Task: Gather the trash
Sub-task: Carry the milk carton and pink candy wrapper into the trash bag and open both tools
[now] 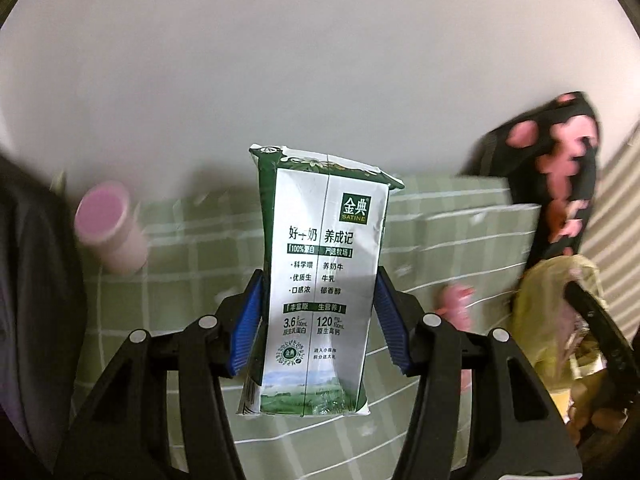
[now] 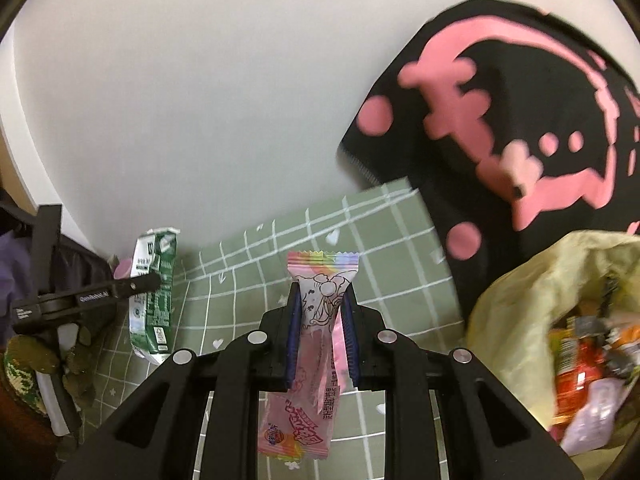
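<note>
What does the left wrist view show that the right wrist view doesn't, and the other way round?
Left wrist only: the printed front of the milk carton close up between the left gripper's jaws.
Right wrist only: the pink candy wrapper clamped in the right gripper, and red packets in the bag.
Both: the carton, the green checked cloth, the yellowish trash bag, the black-and-pink garment.

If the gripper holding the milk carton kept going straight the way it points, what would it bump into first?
Probably the green checked cloth, and the white wall beyond it. The left gripper points downward with the milk carton clamped ahead of its fingers, so the carton would touch first. Depth is unclear.
</note>
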### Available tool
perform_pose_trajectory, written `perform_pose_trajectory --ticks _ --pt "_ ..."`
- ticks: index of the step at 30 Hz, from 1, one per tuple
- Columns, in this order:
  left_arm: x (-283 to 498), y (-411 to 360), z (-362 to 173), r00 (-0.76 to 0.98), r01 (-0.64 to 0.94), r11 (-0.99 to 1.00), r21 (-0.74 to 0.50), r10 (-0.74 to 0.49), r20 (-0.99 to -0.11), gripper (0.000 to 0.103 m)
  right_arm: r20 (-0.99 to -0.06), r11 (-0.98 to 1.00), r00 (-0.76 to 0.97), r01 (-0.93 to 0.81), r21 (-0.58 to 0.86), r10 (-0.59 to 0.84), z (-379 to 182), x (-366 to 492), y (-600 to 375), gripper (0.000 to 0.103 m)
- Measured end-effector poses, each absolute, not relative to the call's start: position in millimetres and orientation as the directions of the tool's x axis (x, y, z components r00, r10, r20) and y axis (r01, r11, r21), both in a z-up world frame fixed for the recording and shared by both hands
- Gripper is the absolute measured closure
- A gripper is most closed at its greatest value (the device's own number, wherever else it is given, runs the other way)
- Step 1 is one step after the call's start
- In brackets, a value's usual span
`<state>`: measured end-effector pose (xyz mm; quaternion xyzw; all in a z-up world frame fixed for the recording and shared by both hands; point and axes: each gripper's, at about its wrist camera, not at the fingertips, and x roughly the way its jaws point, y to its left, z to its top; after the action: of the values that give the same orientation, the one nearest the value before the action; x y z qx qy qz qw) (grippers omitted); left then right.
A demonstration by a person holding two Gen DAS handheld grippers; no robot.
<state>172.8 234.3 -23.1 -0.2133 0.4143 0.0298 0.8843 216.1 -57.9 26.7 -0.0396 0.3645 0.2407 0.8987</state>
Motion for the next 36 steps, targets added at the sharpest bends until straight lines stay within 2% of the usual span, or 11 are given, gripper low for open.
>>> perform_pose_trajectory --ticks 11,15,19,30,36 --pt "208 139 70 0.782 0.016 0.943 -0.333 -0.219 -0.583 0.052 -0.553 0.929 0.762 -0.364 0.065 0.337 91 212 -125 0.084" --pt "214 93 97 0.811 0.119 0.937 -0.328 -0.283 -0.513 0.052 -0.494 0.954 0.825 -0.3 0.029 0.274 118 206 -162 0.084" --pt "221 50 111 0.8 0.224 0.921 -0.319 -0.361 -0.48 0.052 -0.464 0.975 0.862 -0.222 0.016 0.204 133 206 -200 0.084" --pt "240 -64 110 0.706 0.477 0.797 -0.371 -0.599 -0.377 0.052 -0.446 0.999 0.894 -0.017 0.042 0.034 136 186 -297 0.084" --pt "259 -124 72 0.614 0.522 0.755 -0.397 -0.656 -0.44 0.052 -0.448 0.996 0.893 0.069 0.052 -0.039 136 172 -334 0.084"
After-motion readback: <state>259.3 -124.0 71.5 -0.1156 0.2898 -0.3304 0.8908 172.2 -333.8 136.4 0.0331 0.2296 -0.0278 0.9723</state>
